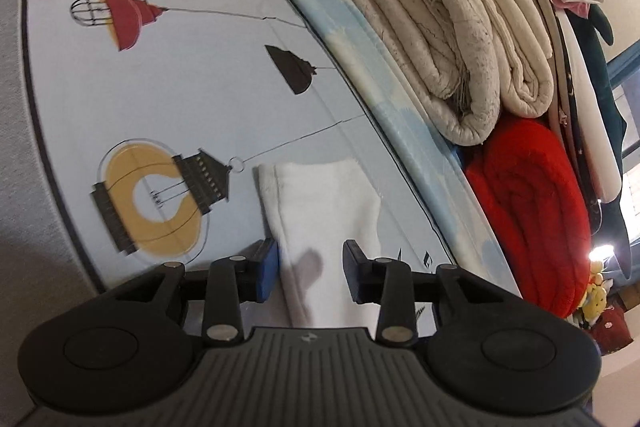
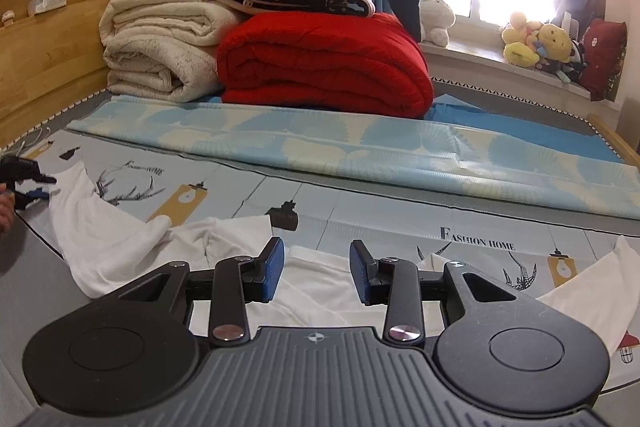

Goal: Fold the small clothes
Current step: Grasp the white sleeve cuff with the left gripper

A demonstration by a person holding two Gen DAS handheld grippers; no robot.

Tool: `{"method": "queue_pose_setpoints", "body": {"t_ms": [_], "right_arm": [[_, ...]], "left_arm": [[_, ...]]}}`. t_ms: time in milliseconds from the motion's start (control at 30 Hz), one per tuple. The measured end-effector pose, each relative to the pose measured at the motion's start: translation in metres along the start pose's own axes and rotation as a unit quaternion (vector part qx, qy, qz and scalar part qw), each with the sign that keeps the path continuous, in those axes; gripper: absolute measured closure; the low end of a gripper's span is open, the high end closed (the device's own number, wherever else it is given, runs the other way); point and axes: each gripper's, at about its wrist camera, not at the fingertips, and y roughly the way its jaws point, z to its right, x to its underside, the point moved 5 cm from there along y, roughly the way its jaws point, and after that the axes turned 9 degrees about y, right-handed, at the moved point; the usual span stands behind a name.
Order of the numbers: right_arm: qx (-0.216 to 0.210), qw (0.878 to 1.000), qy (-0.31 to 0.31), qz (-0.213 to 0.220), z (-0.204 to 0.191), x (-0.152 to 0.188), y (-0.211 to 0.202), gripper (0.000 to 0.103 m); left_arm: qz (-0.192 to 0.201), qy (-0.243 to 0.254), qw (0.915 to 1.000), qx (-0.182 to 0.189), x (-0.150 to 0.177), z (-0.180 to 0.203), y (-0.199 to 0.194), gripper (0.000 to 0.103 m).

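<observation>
A white garment [image 2: 120, 247] lies spread flat on the printed bedsheet [image 2: 360, 223], one sleeve reaching left and the other sleeve [image 2: 592, 291] reaching right. My right gripper [image 2: 318, 271] hovers open over its middle, near the neckline, and the blue pads [image 2: 272, 267] stand clear of the cloth. In the left wrist view the left sleeve [image 1: 320, 195] runs between the fingers of my left gripper [image 1: 310, 265], which is open and not pressing on it. The left gripper [image 2: 42, 187] also shows at the far left of the right wrist view, at the sleeve's end.
Folded bedding is stacked at the head of the bed: a red blanket [image 2: 320, 67], cream quilts [image 2: 160, 59] and a blue-patterned sheet [image 2: 360, 147] in front. A wooden headboard [image 2: 48, 67] stands at the left, and plush toys [image 2: 536, 43] sit on the windowsill.
</observation>
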Motion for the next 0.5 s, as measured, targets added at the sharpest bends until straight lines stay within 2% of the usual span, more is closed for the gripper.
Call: {"method": "queue_pose_setpoints", "body": {"t_ms": [33,67,100,133,333,500], "right_arm": [[0.001,1.000,-0.001,-0.003,0.000,0.002,0.002,0.065],[0.003,1.000,-0.003,-0.008,0.000,0.004,0.005,0.065],[0.004,1.000,-0.004,-0.012,0.000,0.006,0.006,0.065],[0.005,1.000,-0.006,-0.013,0.000,0.007,0.007,0.065],[0.005,1.000,-0.009,-0.012,0.000,0.008,0.008,0.065],[0.005,1.000,0.003,-0.012,0.002,0.005,0.007,0.065]], "left_arm": [[0.003,0.006,1.0000,-0.006,0.002,0.004,0.003,0.068],[0.006,0.014,0.9998,-0.011,0.004,0.005,0.004,0.079],[0.006,0.024,0.9995,-0.020,0.005,0.007,0.005,0.095],[0.001,0.032,0.9992,-0.026,0.006,0.008,0.007,0.100],[0.017,0.073,0.9963,-0.042,0.002,0.032,-0.004,0.100],[0.043,0.141,0.9880,-0.047,0.002,0.093,-0.044,0.100]]}}
